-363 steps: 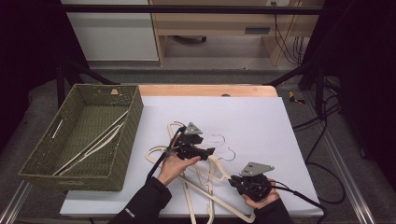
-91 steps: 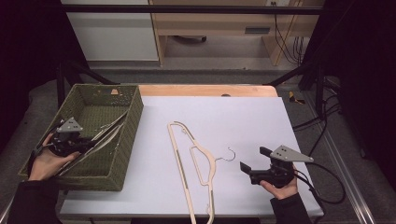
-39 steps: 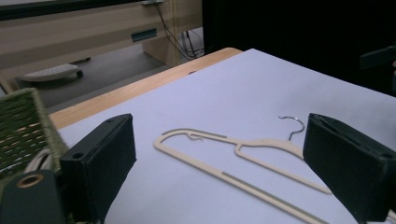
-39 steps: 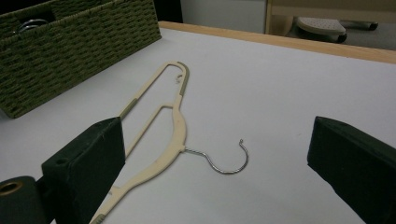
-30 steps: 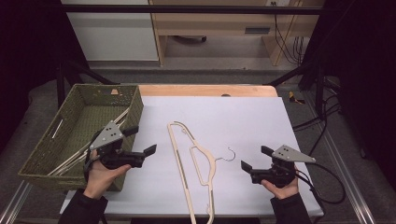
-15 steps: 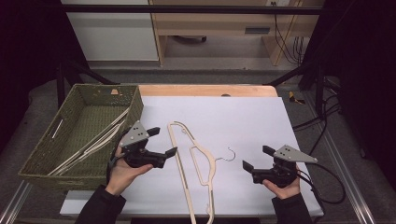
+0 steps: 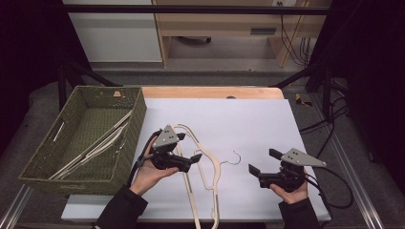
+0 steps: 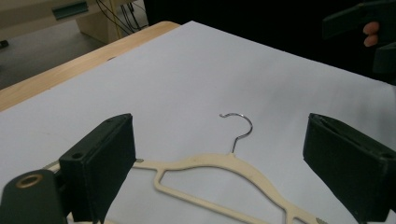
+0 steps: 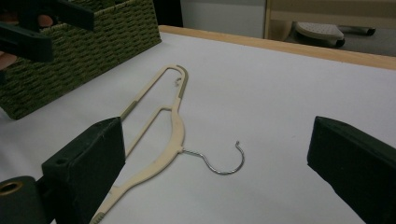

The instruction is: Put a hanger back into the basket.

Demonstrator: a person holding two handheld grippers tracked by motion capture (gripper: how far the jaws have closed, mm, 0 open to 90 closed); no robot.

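White table sheet, wicker basket at its left edge, open floor beyond the far edge: hangers being cleared into the basket.

A cream hanger (image 7: 205, 164) lies near the middle of the table, toward the near edge, its wire hook (image 8: 238, 127) pointing to the right edge. The left gripper (image 7: 191, 160) hovers just over the hanger's shoulder, jaws spread wide and empty. The right gripper (image 7: 254, 171) waits near the right front corner, also wide open, holding nothing. The step looks like the approach to a grasp: next, lower the left jaws astride the cream bar and close. The green basket (image 7: 129, 143), already holding hangers, is just beside; bare sheet all around leaves free room to lift and swing left.
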